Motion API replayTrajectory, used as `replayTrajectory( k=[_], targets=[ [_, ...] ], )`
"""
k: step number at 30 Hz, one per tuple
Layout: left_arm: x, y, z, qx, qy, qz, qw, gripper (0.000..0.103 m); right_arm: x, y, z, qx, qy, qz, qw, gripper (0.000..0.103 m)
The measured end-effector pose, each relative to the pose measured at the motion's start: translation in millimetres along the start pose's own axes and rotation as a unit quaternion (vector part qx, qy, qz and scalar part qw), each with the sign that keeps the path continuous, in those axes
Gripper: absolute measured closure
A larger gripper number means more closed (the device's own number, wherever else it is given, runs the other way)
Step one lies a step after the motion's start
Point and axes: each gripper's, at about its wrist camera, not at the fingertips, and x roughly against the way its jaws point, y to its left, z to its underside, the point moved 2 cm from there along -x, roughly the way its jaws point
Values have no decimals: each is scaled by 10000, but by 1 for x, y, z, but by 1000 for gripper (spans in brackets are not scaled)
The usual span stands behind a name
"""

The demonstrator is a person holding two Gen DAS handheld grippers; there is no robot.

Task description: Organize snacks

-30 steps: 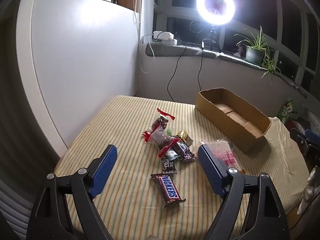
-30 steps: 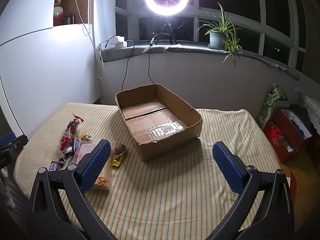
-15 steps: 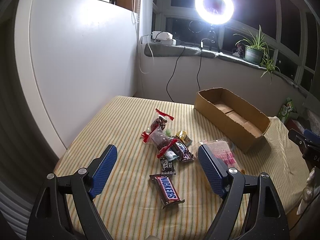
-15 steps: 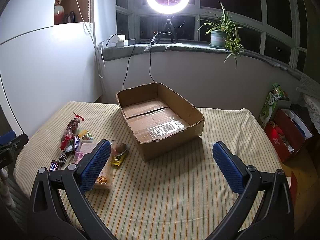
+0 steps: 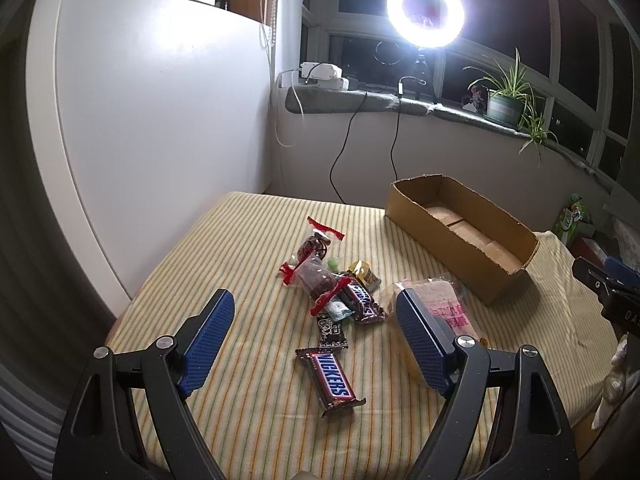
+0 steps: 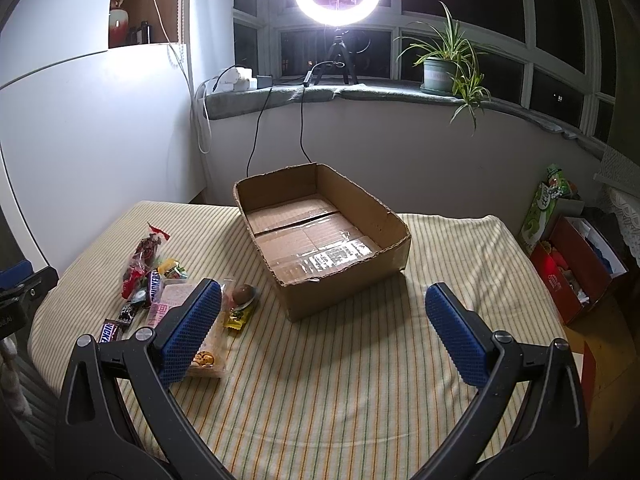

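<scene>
— Brown cardboard first: we see the open, shallow brown cardboard box (image 6: 320, 240) standing on the yellow striped tablecloth (image 6: 340, 380) with nothing inside but its taped floor. In the left wrist view its long axis runs from near the window wall toward the right edge of the table.

— And the snacks?

— We find them in a loose cluster left of the box, well apart from it. The brown Snickers bar with the blue-and-red label (image 5: 330, 376) lies flat nearest the left gripper (image 5: 316, 344), its long axis running away from us and slightly leftward, the lettering reading along that line. Behind it sit a small black-wrapped bar (image 5: 331, 330), a second dark Snickers bar (image 5: 362, 298), a clear bag of dark sweets tied with red ribbon (image 5: 316, 274) and a clear packet with pink print (image 5: 444, 306), partly hidden by the right-hand pad.

— How do our tools stand?

— We hold both spread wide with nothing between the blue pads. The right gripper (image 6: 322, 332) hovers above the cloth in front of the box, its left pad overlapping the pink-printed packet in view.

— Anything different from a second ago?

— We see only a slight drift: the Snickers bar sits a touch higher and further left in the left view, and the box sits marginally lower in the right view. The snacks themselves lie as they did.
</scene>
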Motion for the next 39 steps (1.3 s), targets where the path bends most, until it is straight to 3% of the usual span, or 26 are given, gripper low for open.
replayTrajectory(
  k=[39],
  targets=[
    [-8,-8,-2,-51,106,106,9999,20,-11,4,0,26,137,-96,9999,0]
  ],
)
